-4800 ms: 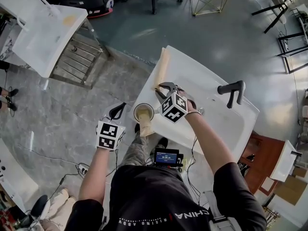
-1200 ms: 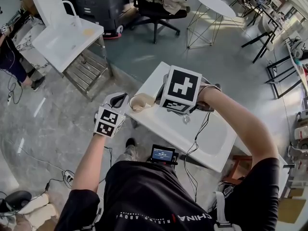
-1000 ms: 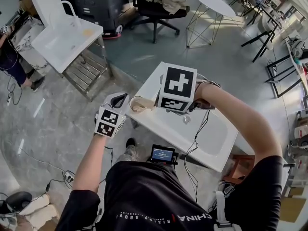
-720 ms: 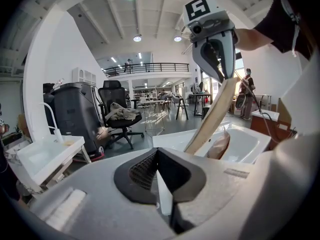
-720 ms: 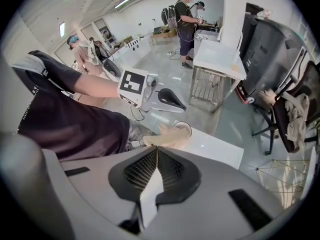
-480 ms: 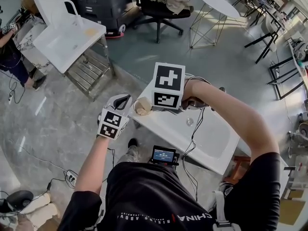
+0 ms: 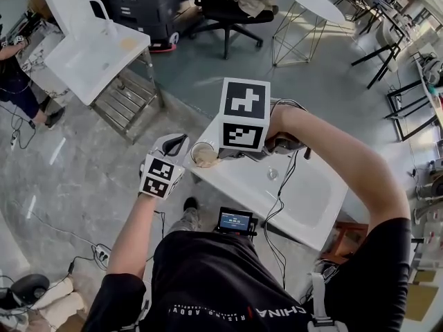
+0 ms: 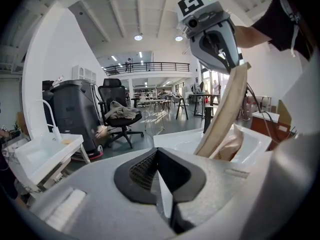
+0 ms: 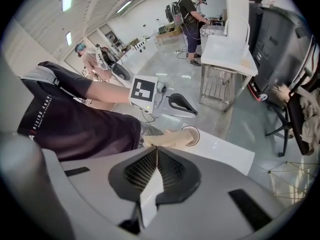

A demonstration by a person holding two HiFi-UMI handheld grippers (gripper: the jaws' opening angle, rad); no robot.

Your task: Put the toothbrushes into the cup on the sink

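Workshop hall with grey floor; white sink [image 7: 311, 199] carrying a cup [image 7: 199, 148] at one corner. Above the cup, right claw [image 8: 234, 64] clamped tight on a beige wrapped toothbrush [image 8: 222, 114], lower end in the cup's mouth beside another wrapped packet [image 8: 231, 146]. Just beside the cup, left claw [image 7: 174, 144] pressed together, nothing held.

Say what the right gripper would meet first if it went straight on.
The cup on the sink corner, probably: the right gripper, shut on a wrapped toothbrush, points along it into the cup's mouth.
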